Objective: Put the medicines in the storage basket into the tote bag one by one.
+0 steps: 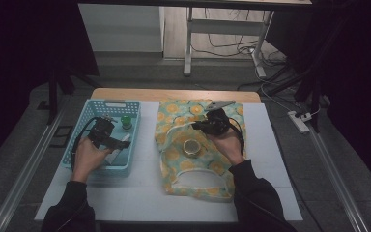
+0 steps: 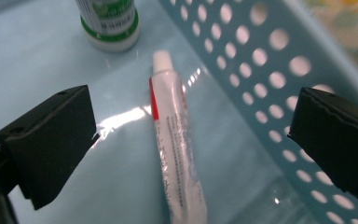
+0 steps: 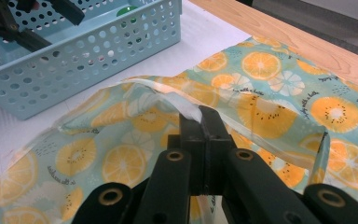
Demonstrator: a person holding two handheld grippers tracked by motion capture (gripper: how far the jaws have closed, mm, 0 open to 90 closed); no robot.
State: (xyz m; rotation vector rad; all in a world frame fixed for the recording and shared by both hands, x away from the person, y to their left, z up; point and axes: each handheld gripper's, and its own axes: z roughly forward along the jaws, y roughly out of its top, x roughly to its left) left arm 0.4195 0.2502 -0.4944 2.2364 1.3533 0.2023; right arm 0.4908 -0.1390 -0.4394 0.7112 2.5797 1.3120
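Tube (image 2: 175, 140) lain lengthwise between wide-open left tool (image 2: 186, 140) jaws, cap away, nothing gripped; bag (image 3: 270, 93) edge pinched by closed right tool (image 3: 200, 116).

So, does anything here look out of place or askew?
Nothing looks spilled or damaged. The one uneven thing is the orange-slice-patterned cloth bag: the right tool is shut on its edge and lifts it, so that edge stands off the table. The white tube with the red stripe lies flat in the light blue perforated plastic basket.
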